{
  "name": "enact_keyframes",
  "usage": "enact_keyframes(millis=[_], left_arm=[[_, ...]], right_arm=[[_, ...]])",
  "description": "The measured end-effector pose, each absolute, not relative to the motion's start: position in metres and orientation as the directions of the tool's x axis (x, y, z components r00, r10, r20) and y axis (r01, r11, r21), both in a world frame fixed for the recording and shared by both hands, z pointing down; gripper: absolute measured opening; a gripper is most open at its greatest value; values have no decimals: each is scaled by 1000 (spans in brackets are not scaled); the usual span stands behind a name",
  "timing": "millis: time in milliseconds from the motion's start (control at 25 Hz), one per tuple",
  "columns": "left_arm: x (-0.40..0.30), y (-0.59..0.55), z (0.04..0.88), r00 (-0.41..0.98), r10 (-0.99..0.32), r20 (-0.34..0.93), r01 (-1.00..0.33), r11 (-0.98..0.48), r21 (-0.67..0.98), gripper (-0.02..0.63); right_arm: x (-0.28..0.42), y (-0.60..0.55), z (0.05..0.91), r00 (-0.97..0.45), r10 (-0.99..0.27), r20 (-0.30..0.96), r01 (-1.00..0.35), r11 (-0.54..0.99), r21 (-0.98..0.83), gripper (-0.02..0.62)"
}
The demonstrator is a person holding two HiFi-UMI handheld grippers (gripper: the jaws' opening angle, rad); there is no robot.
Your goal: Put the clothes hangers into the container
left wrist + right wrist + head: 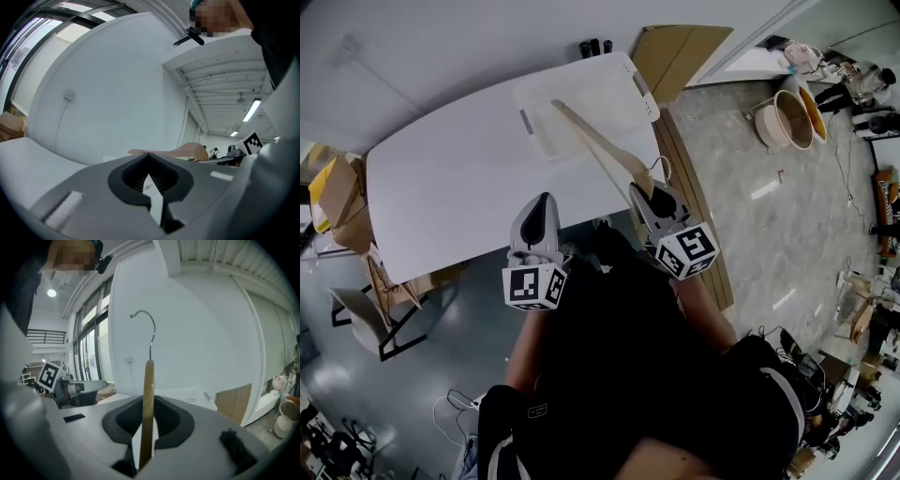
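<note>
A wooden clothes hanger (600, 141) with a metal hook (661, 167) is clamped in my right gripper (639, 192), which is shut on it near the hook. Its far arm reaches up over the white container (619, 70) at the far right of the white table (450, 178). In the right gripper view the hanger (148, 394) stands edge-on between the jaws of the right gripper (146, 427), hook (145, 315) upward, with the perforated container (187, 392) behind. My left gripper (546, 202) hovers at the table's near edge, shut and holding nothing. In its own view the left gripper (150, 180) points toward the hanger (178, 151).
Cardboard boxes (337, 192) stand left of the table, with a wooden frame (384, 300) on the floor below them. Long wooden boards (684, 178) lie along the table's right side. Round baskets (787, 117) sit on the floor at far right. Small dark items (595, 47) stand at the table's far edge.
</note>
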State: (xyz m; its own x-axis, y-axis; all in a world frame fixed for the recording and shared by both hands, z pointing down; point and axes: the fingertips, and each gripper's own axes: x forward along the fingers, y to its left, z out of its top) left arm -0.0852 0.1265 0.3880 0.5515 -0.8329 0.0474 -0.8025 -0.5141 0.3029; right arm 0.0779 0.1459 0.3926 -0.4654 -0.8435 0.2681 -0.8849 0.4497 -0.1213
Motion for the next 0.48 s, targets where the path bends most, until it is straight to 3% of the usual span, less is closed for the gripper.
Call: enact_keyframes(millis=[480], left_arm=[[-70, 59, 380, 423, -905, 36, -876, -398, 273, 3]], right_arm=[[103, 78, 394, -575, -784, 236, -818, 553, -157, 60]])
